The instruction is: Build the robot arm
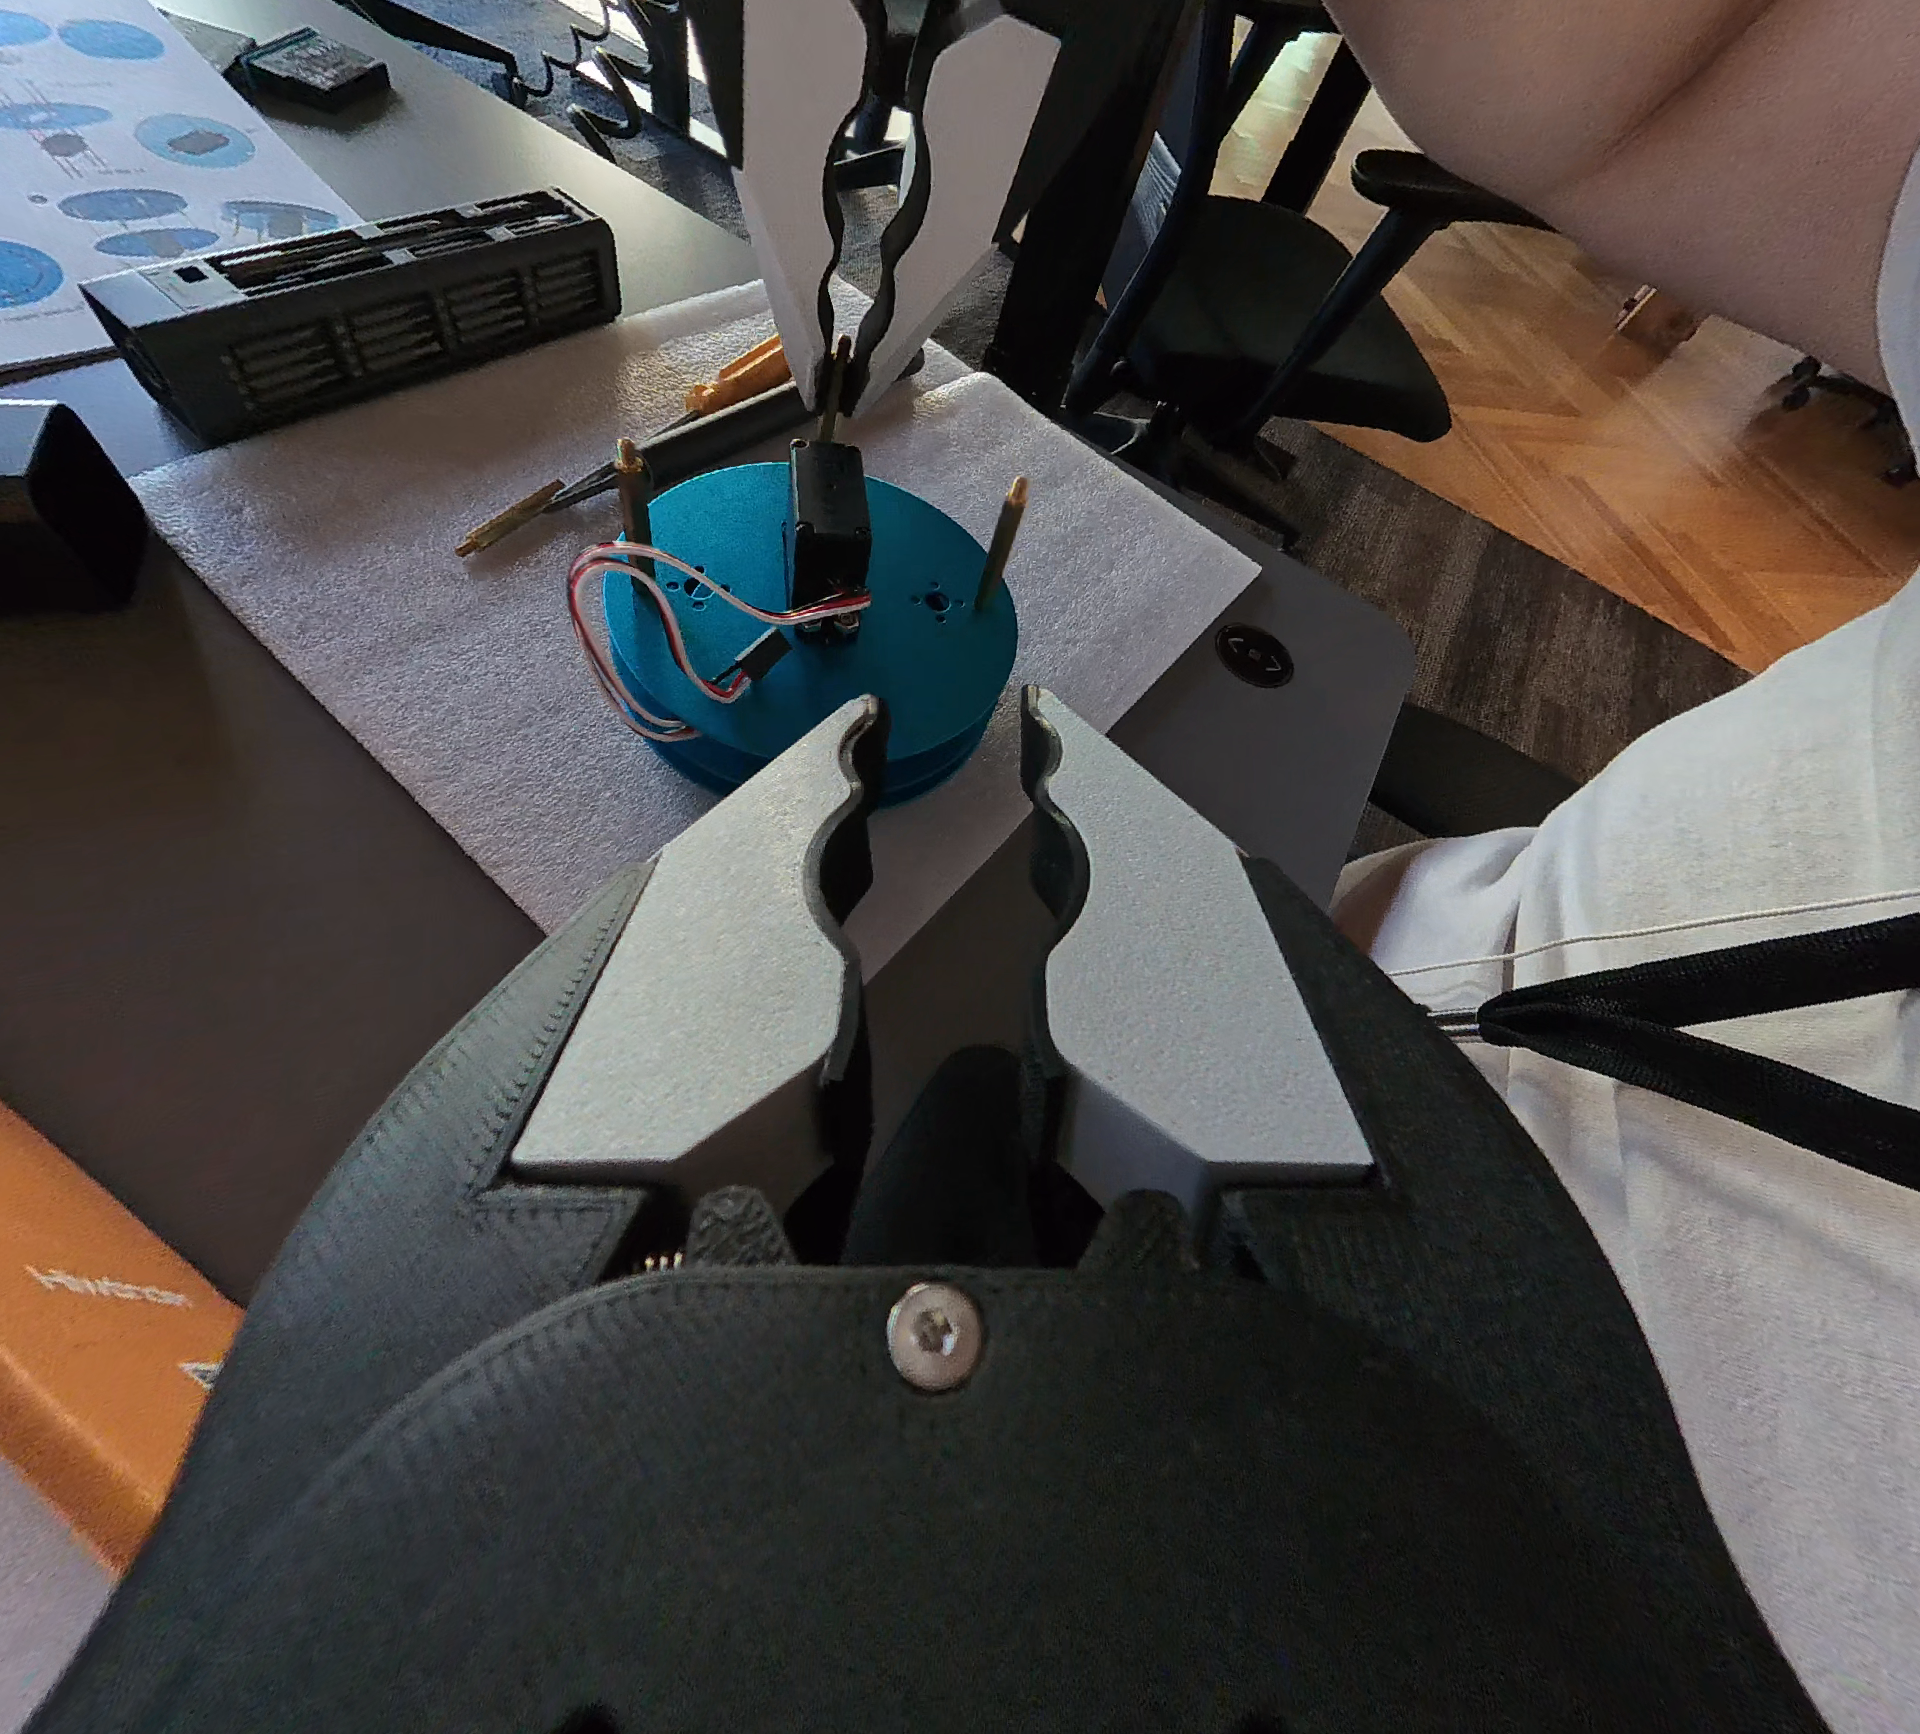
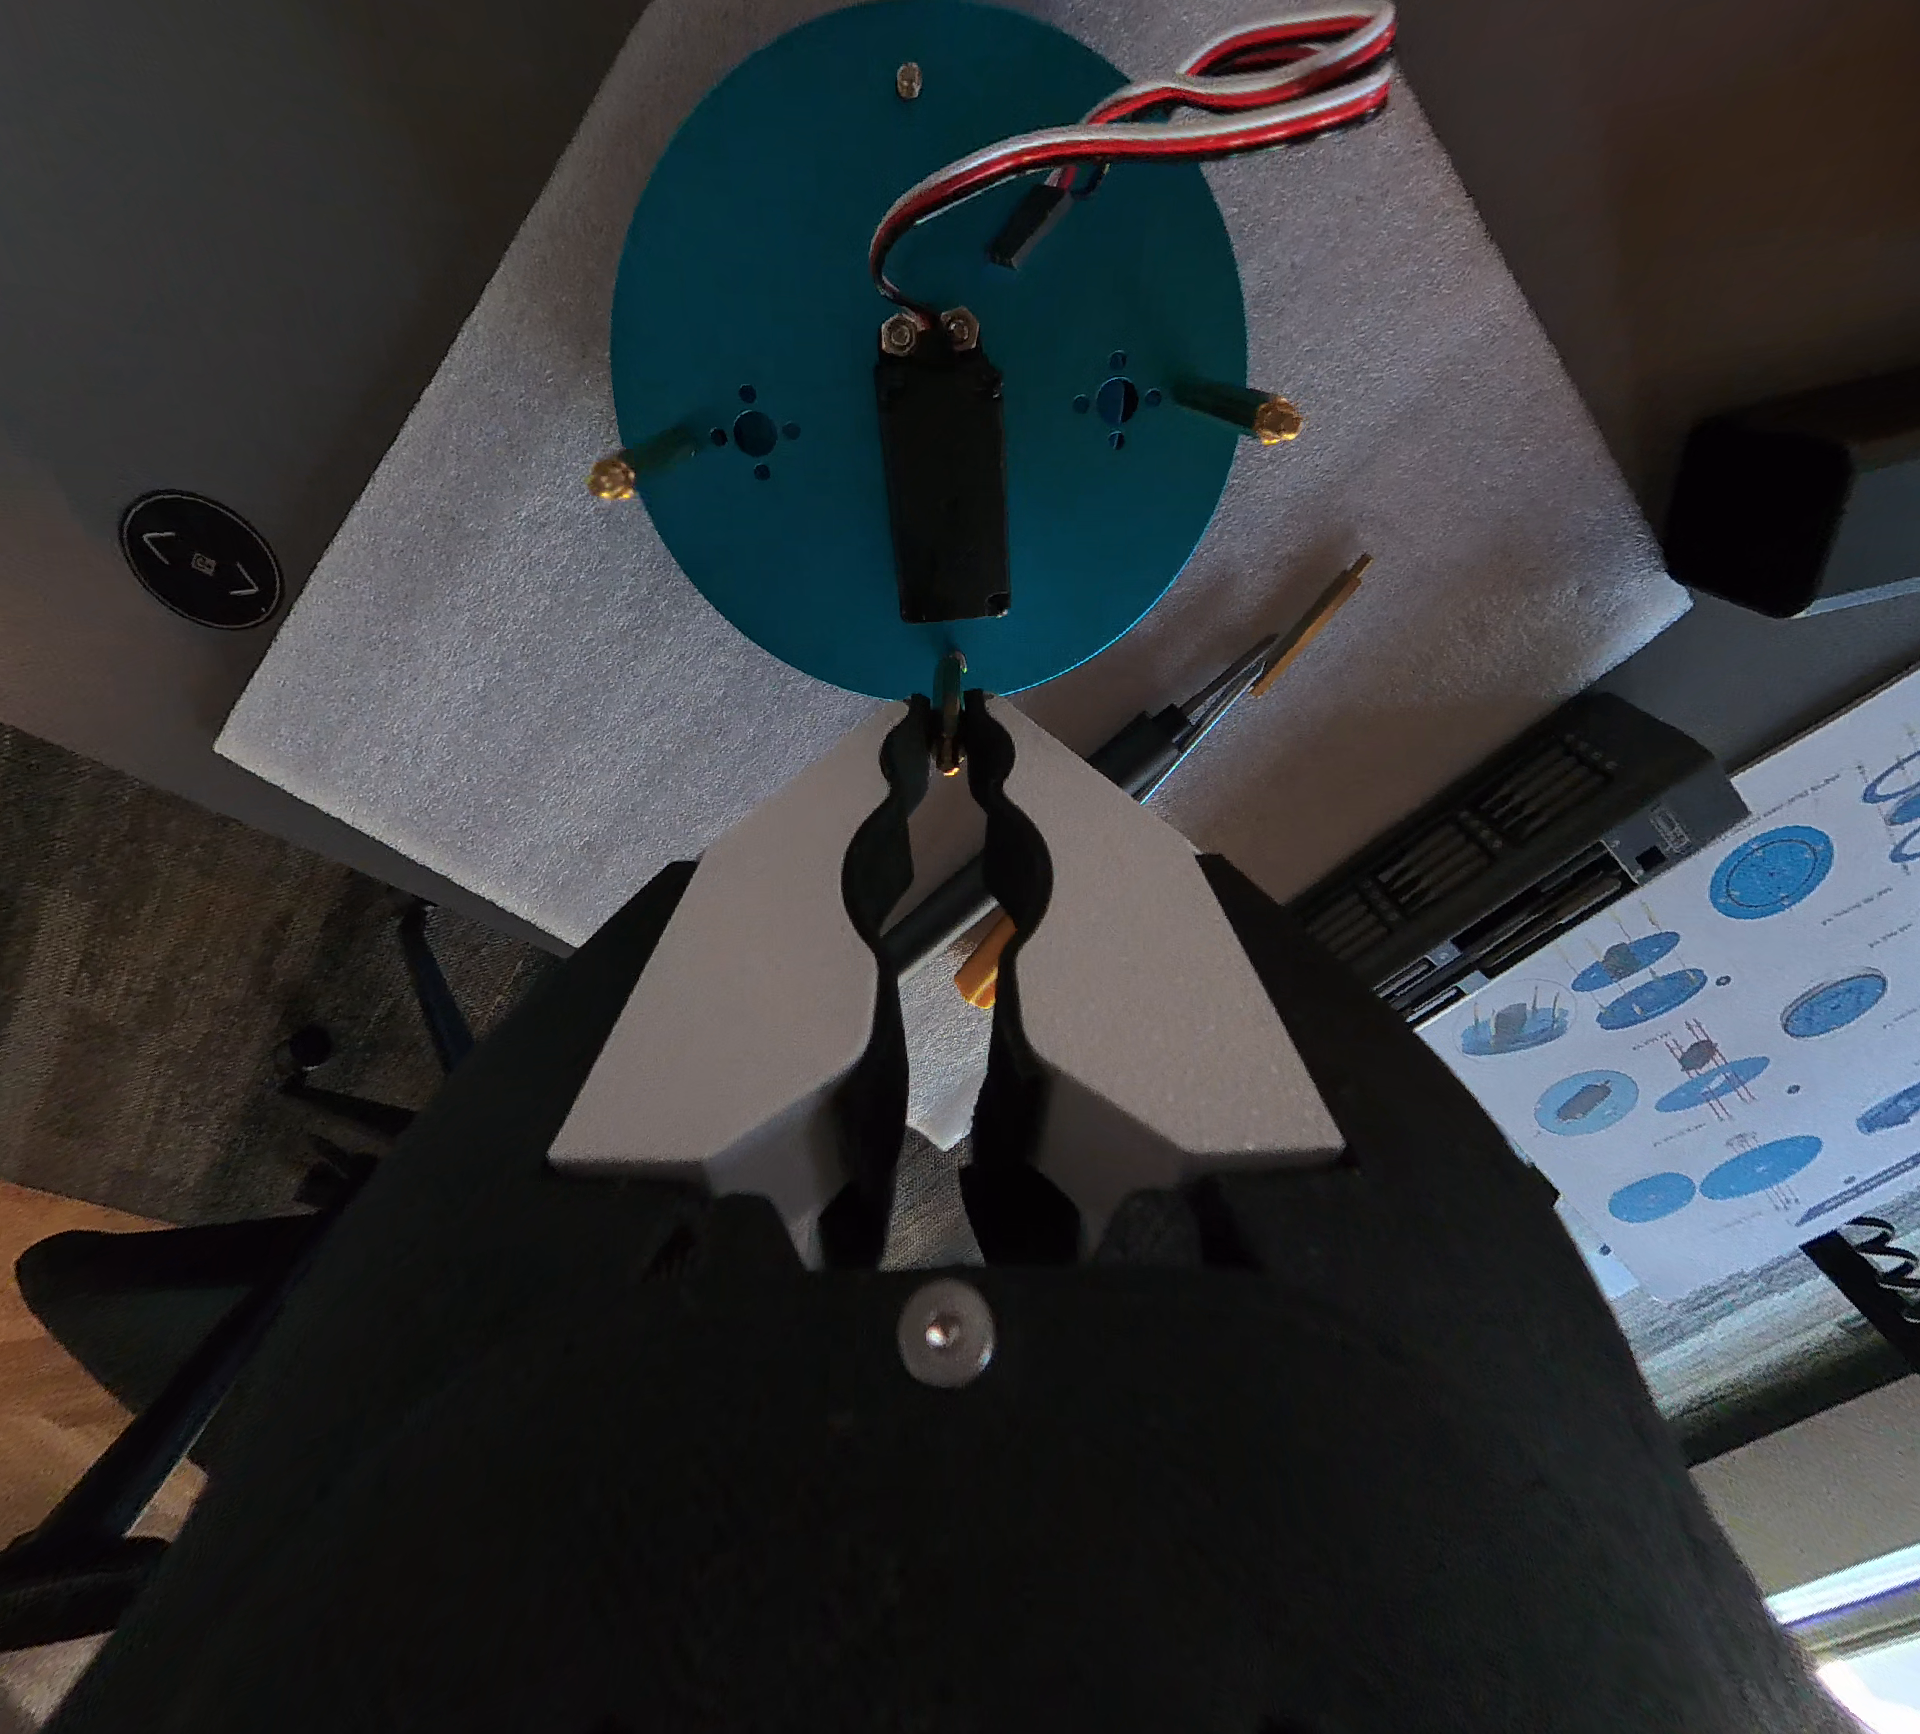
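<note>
Right wrist view: right gripper (image 2: 948,742) jaws pinch brass standoff (image 2: 949,697).

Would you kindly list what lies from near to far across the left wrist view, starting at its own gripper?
Left gripper → blue disc → black servo → right gripper pinching a brass standoff → office chair.

Arrow signs on black round desk button (image 2: 201,559); other print not given.

A black slotted plastic case (image 1: 364,302) lies on the grey bench (image 1: 260,853) beside a white illustrated sheet (image 1: 94,157).
</note>
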A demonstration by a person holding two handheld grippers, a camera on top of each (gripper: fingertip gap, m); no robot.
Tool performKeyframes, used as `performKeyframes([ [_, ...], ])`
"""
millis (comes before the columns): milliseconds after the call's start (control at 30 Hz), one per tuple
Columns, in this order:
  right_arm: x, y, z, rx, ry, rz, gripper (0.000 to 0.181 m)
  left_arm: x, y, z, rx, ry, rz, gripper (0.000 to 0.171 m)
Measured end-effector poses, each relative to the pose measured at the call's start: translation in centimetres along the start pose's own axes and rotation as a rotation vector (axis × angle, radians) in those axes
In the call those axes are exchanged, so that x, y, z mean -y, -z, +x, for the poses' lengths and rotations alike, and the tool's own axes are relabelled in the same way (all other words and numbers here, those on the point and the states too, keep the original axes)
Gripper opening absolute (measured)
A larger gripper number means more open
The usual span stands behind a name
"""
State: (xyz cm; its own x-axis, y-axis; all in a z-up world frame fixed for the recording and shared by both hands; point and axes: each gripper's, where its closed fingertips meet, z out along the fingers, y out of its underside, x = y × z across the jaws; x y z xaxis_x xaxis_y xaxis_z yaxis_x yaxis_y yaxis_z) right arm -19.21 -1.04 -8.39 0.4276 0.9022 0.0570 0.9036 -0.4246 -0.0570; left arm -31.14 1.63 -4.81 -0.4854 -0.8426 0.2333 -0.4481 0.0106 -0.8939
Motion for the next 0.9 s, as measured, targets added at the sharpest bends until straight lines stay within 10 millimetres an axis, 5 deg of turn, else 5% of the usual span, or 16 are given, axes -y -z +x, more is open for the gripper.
performKeyframes([
  [300, -0.1, -0.3, 0.4, 0.022, -0.046, -0.014, 0.006, -0.2, -0.9, 0.9, -0.035, -0.004, -0.012, 0.023],
  [633, -0.3, -0.3, 0.8, 0.023, -0.875, 0.089, 0.004, -0.4, -0.4, 1.9, -0.065, 0.012, 0.004, 0.023],
  [900, -0.3, 0.9, 1.4, -0.14, -0.778, 0.339, 0.021, 0.0, -0.2, 2.9, -0.088, 0.004, 0.021, 0.024],
])
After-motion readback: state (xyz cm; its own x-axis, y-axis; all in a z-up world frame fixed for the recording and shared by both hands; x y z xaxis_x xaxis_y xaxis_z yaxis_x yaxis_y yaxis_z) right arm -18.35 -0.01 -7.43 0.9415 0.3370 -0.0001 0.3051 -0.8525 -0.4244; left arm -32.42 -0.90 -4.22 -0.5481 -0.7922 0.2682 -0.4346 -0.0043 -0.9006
